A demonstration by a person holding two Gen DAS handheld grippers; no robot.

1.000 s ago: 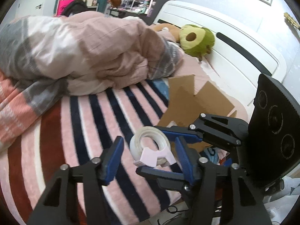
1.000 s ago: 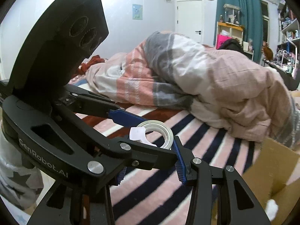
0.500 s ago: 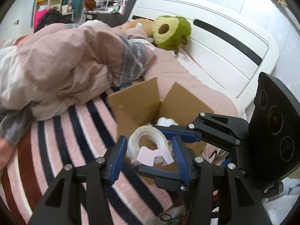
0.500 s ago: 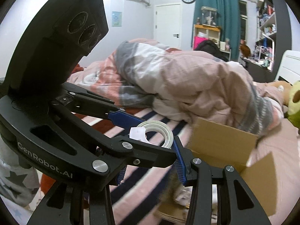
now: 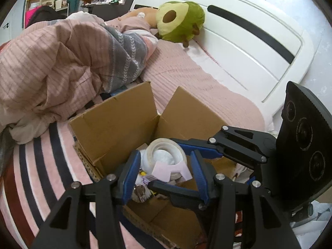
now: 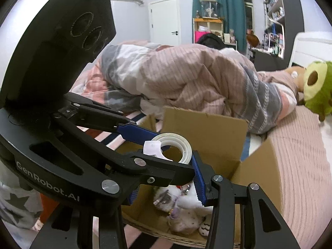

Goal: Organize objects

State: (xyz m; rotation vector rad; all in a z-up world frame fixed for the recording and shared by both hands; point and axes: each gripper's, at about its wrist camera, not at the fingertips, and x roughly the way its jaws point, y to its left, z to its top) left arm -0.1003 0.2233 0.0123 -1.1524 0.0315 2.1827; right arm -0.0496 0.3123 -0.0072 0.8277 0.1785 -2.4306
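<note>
A clear tape roll (image 5: 166, 155) with a white paper tab hangs over the open cardboard box (image 5: 116, 124) on the bed. Both grippers hold it, crossed. My left gripper (image 5: 164, 172) has its blue pads on either side of the roll. My right gripper (image 6: 166, 157) grips the same tape roll (image 6: 176, 147) from the other direction. The cardboard box (image 6: 207, 130) holds a white fluffy toy (image 6: 186, 209) and small items at its bottom.
A crumpled pink and grey duvet (image 5: 62, 62) lies just behind the box. A green avocado plush (image 5: 178, 20) rests against the white headboard (image 5: 249, 41). The striped bedsheet (image 5: 37, 176) runs left of the box. Shelves and a door stand far behind.
Both grippers carried the tape roll from above the striped sheet rightwards to above the open box. The grip on the roll has not changed.
</note>
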